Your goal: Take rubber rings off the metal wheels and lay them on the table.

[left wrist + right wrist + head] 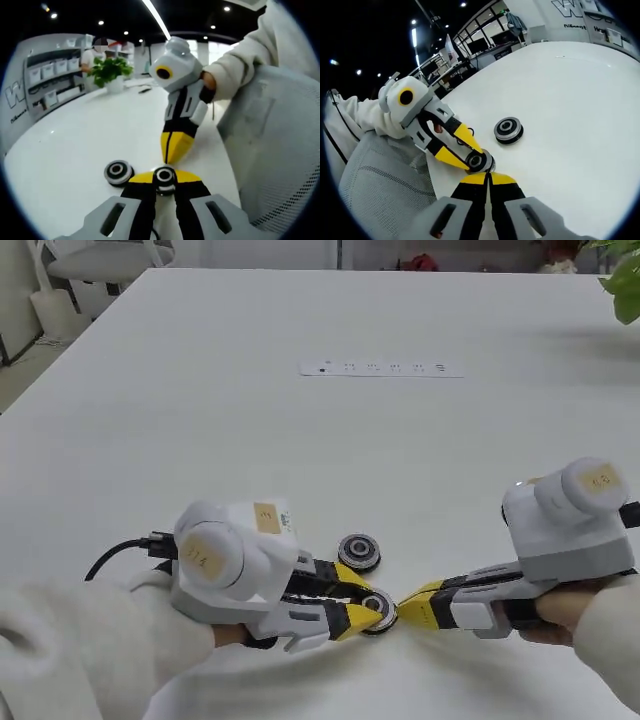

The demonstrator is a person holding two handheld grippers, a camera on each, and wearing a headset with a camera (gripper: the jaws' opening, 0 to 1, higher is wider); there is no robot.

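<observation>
A small metal wheel (378, 612) is seen low in the head view, just right of centre, resting on the white table (300, 440). It is clamped between the yellow-tipped jaws of the left gripper (165, 178), which are closed on it from either side. In the left gripper view it sits at the bottom centre, between those tips.

The right gripper (408, 609) is brought in from the right of the head view. Its two yellow tips are pressed together and meet the right edge of the held wheel. In the right gripper view these jaws rise as one closed point at the bottom centre, ending against the wheel (479, 161). Whether the rubber on the rim is pinched between them cannot be told.

A second wheel (358, 551) is seen just above the first in the head view, lying flat on the table and apart from both grippers. A dark band is seen around its outer rim. In the left gripper view it lies to the left of the held wheel, and in the right gripper view it lies above and to the right of it.

Both grippers are held by hands in white sleeves (90, 650) along the bottom edge of the head view. A black cable (118, 552) trails to the left of the left gripper. Farther up the table a white socket strip (380, 368) is set, and green leaves (625, 285) show at the upper right corner.
</observation>
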